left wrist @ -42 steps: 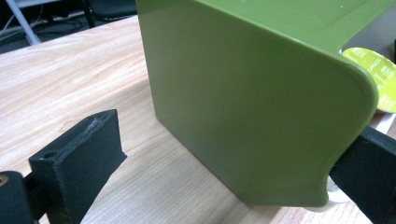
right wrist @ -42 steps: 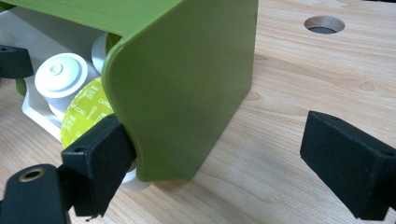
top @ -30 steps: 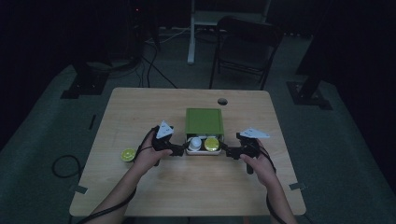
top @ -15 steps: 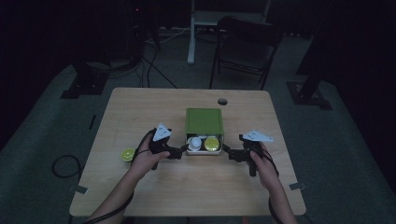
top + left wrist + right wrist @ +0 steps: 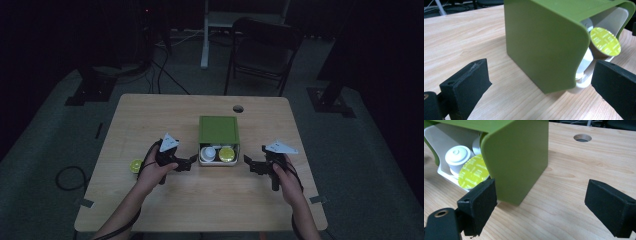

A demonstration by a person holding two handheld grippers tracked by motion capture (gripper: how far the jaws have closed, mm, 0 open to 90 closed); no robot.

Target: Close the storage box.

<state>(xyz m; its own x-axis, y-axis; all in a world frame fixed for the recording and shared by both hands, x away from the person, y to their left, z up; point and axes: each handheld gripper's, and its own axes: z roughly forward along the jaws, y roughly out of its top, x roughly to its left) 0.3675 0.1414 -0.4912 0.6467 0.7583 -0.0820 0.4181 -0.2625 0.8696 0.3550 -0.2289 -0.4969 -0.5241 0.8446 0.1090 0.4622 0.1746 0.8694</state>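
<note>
A green box (image 5: 219, 130) lies mid-table with a white drawer (image 5: 218, 161) slid out toward me. The drawer holds a white capsule (image 5: 208, 153) and a yellow-lidded capsule (image 5: 226, 154). My left gripper (image 5: 192, 162) is open just left of the drawer; its view shows the green box (image 5: 544, 42) and the yellow-lidded capsule (image 5: 605, 42) between the jaws. My right gripper (image 5: 248, 163) is open just right of the drawer; the green box (image 5: 516, 157), white capsule (image 5: 457, 155) and yellow-lidded capsule (image 5: 472, 172) lie ahead of its left jaw. Neither holds anything.
A yellow-green round object (image 5: 135, 165) lies on the table left of my left hand. A cable hole (image 5: 238, 108) sits near the table's far edge, also the cable hole (image 5: 582, 137). A dark chair (image 5: 262, 50) stands beyond the table.
Both grippers have shifted slightly down toward the table's near side, staying open on either side of the drawer. The box and capsules have not moved.
</note>
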